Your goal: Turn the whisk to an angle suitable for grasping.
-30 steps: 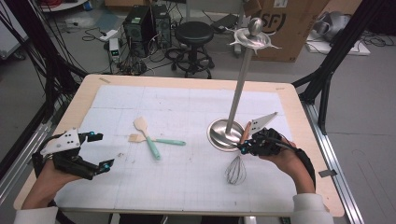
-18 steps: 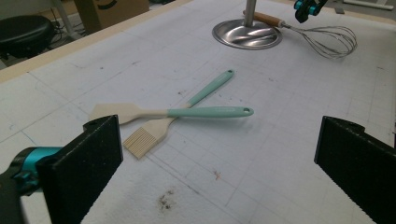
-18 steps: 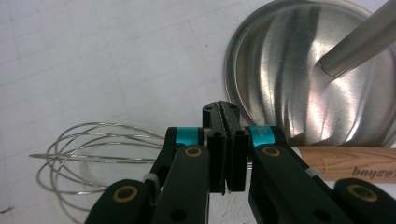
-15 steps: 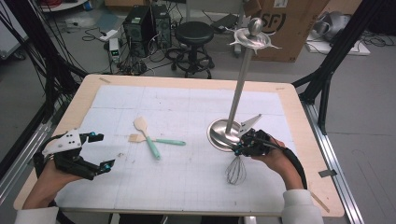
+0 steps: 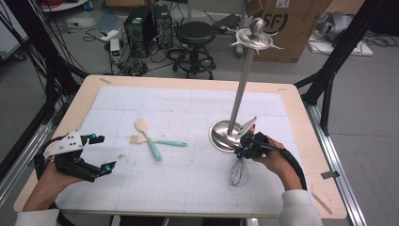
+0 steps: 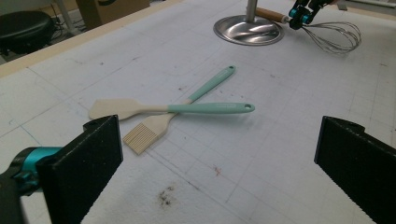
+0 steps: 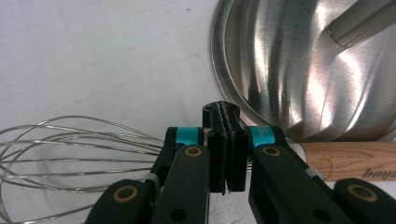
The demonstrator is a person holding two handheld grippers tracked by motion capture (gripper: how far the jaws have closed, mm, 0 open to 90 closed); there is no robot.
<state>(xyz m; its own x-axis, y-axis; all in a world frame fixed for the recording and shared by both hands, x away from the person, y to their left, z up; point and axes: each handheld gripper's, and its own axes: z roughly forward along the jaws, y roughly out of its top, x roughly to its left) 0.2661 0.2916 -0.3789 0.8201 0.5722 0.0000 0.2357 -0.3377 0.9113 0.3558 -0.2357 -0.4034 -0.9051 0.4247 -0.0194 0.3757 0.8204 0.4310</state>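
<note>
Resting closed above wire whisk with wooden handle (image 7: 345, 161): right gripper (image 7: 226, 149), nothing visibly clamped. Left gripper (image 6: 215, 154) wide open, empty. Risk judged: knocking whisk against polished steel stand base (image 5: 225, 137).

- The whisk (image 5: 240, 170) has a balloon head of thin bare steel wires (image 7: 70, 154) and a light wooden handle (image 7: 348, 161) with dark lettering printed on it.
- It lies flat on the white gridded counter (image 5: 188, 113), not lifted.
- Its neck, where the wires meet the handle, sits right under the closed fingers (image 7: 219, 154) of the right gripper (image 5: 245, 149); whether the pads actually press on it cannot be told.
- In the right gripper view the wire head spreads to the left of the fingers and the handle runs off to the right of them.
- The handle rests against the rim of the round steel base (image 5: 225, 137) of the stand.
</note>
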